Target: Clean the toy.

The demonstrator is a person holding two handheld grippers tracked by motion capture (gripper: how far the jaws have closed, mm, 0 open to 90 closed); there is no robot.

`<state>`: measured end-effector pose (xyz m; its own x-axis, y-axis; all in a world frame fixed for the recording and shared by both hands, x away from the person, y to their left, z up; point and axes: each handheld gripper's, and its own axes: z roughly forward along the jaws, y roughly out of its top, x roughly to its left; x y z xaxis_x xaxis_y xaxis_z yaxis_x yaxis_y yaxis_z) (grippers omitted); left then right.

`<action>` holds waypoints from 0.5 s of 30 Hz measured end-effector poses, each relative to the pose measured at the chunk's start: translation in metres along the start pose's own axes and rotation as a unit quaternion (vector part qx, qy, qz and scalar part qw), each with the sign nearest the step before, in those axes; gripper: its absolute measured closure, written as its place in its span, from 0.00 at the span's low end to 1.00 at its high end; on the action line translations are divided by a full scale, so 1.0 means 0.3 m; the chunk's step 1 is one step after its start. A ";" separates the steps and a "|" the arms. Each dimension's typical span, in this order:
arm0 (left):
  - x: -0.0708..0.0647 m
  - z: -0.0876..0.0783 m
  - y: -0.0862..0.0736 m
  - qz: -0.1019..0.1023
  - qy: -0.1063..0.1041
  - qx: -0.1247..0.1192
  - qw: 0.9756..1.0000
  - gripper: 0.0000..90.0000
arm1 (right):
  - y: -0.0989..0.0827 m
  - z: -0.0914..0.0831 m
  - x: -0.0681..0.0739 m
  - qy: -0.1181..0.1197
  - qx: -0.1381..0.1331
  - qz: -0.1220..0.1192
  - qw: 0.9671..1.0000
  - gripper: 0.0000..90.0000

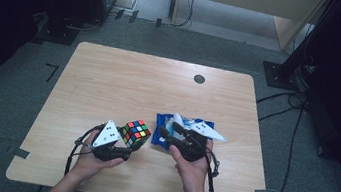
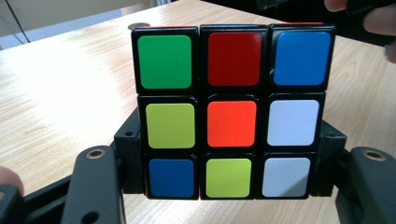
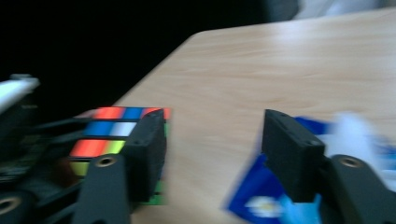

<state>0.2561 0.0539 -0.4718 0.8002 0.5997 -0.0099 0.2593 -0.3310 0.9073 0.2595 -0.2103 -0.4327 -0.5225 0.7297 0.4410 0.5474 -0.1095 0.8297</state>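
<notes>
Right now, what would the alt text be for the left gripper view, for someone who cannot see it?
A scrambled puzzle cube is clamped between two black fingers and faces the camera, showing green, red and blue squares on top, yellow-green, orange and white in the middle, blue, yellow-green and white below. A pale wooden table lies behind it.

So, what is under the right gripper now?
A blue packet lies on the table under the right gripper, whose jaws stand open. The gripper covers the packet's middle.
</notes>
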 end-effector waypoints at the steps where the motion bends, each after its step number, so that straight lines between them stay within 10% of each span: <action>1: -0.004 0.002 0.000 0.001 0.002 0.000 1.000 0.38 | -0.001 0.009 0.023 0.014 0.007 0.007 1.000 0.37; 10: -0.034 0.014 0.003 0.016 -0.001 0.003 1.000 0.38 | -0.032 0.080 0.106 0.034 0.059 0.043 0.997 0.27; 15: -0.043 0.020 0.003 0.023 -0.001 0.005 1.000 0.38 | -0.044 0.090 0.119 0.032 0.068 0.035 0.997 0.38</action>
<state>0.2494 0.0415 -0.4734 0.8123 0.5824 0.0312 0.2276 -0.3658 0.9024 0.2512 -0.1644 -0.4373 -0.5185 0.6777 0.5215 0.6654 -0.0633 0.7438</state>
